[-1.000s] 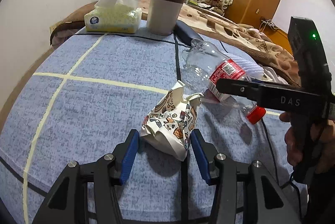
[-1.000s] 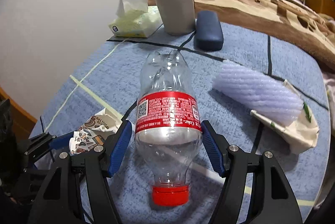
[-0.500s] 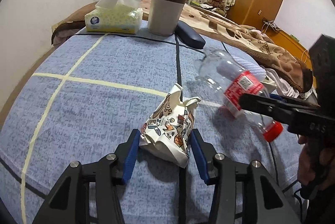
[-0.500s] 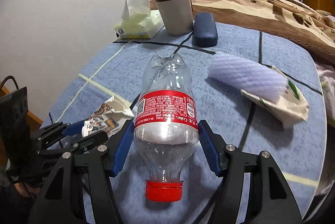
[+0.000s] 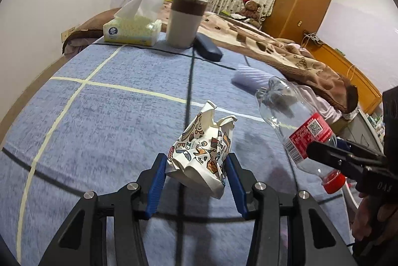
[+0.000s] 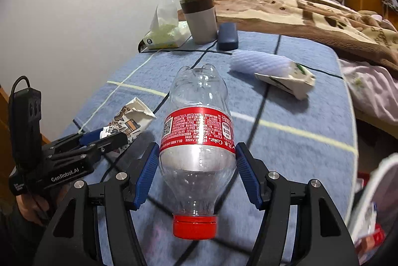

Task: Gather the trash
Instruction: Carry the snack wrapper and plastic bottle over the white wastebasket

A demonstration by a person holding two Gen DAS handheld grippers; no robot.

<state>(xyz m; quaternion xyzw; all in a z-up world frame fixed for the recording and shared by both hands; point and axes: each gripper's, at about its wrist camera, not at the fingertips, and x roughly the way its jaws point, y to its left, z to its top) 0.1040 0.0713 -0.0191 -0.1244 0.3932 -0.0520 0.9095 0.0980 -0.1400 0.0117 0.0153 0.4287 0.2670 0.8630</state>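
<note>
A crumpled printed paper cup [image 5: 201, 151] hangs just above the blue tablecloth [image 5: 112, 116], and my left gripper [image 5: 196, 161] is shut on it, blue pads pressing both sides. My right gripper [image 6: 196, 151] is shut on a clear plastic Coke bottle [image 6: 199, 97] with a red label, held off the table with its red cap [image 6: 194, 226] toward the camera. In the left wrist view the bottle [image 5: 296, 121] hangs at the right. In the right wrist view the left gripper [image 6: 109, 139] and the cup [image 6: 129, 119] sit at the left.
At the table's far end stand a tissue box [image 5: 131, 28], a tumbler [image 5: 185, 22] and a dark case [image 5: 207, 48]. A white foam sleeve [image 6: 261, 62] and a flattened carton [image 6: 288, 80] lie on the right. A white bin [image 6: 373, 203] with trash shows at the lower right. A bed lies beyond.
Both grippers drew back and rose a little with their loads. The cup left the cloth. The bottle swung right in the left wrist view. The bin came into the right wrist view.
</note>
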